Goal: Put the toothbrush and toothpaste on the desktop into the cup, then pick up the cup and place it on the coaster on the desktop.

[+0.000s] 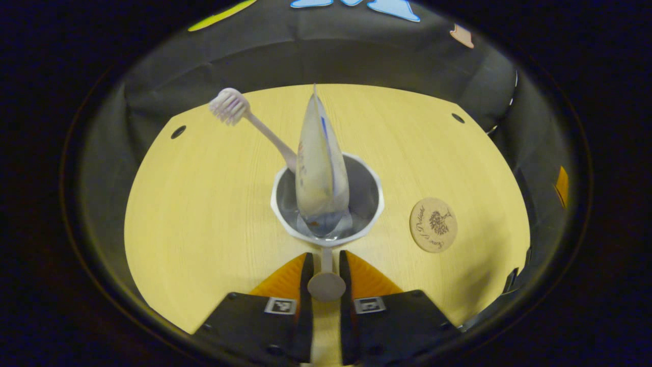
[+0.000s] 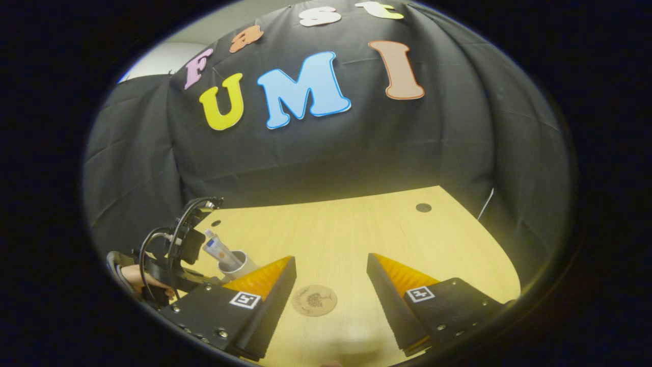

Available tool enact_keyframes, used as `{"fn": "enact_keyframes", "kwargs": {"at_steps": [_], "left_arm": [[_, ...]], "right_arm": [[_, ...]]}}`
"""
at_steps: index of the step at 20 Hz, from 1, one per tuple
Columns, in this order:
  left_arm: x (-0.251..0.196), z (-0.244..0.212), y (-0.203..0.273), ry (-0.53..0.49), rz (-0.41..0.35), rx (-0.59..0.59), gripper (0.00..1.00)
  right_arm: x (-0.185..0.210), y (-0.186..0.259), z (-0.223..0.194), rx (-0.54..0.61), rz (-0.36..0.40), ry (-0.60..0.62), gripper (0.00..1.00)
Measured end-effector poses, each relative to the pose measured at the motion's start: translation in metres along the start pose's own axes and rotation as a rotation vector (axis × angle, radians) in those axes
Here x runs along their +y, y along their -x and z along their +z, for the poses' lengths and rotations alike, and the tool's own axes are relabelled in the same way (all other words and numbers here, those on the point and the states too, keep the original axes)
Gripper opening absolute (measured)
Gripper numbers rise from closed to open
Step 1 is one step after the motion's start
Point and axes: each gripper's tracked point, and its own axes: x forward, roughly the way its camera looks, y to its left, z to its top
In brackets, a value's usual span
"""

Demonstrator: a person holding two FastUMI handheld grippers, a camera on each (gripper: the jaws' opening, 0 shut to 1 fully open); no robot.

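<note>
Already the toothbrush (image 1: 239,113) and toothpaste tube (image 1: 320,163) stand in the white cup (image 1: 327,204), so the loading step looks done. Left tongs (image 1: 326,278) are clamped on the cup's handle at its near side. Right tongs (image 2: 331,272) hang apart above the tabletop (image 1: 204,214). The coaster (image 1: 433,225) lies bare just right of the cup; lifting and placing remain.

left gripper view looks steeply down at the table (image 1: 204,214), close over the cup (image 1: 326,204). right gripper view sits farther back, apparently to the cup's right, facing the booth wall. both views share the cup, the coaster (image 1: 433,225) and the tabletop.
</note>
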Motion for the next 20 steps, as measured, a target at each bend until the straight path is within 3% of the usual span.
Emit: {"fn": "enact_keyframes", "kwargs": {"at_steps": [5, 20], "left_arm": [[-0.015, 0.012, 0.013, -0.066, -0.011, -0.050, 0.24], [-0.109, 0.014, 0.014, 0.017, -0.162, -0.096, 0.24]], "right_arm": [[-0.004, 0.002, -0.001, -0.001, -0.003, -0.005, 0.88], [-0.030, 0.017, -0.005, 0.013, -0.023, -0.009, 0.88]]}}
